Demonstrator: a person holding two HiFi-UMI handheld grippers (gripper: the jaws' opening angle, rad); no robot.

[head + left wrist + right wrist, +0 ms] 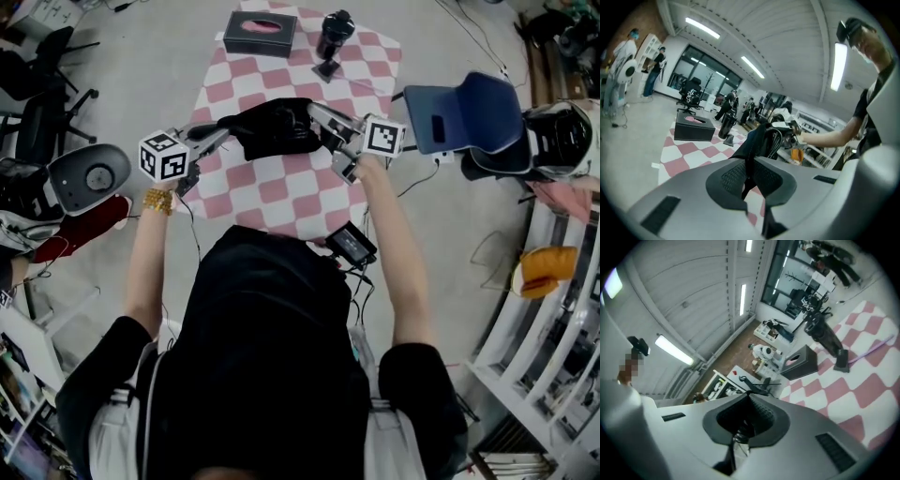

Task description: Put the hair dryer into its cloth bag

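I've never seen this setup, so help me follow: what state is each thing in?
cloth bag: held up between both grippers.
left gripper: jaws shut on the bag's cloth.
right gripper: jaws shut on the bag's other edge.
hair dryer: on the checked mat, outside the bag.
tissue box: pink tissue showing at its slot.

No words, brand names or numbers can be read in any view. The only sign-like marks are black-and-white square patterns, which hold no letters. They sit on the left marker cube [164, 156] at centre left of the head view and on the right marker cube [384, 136] at centre right.
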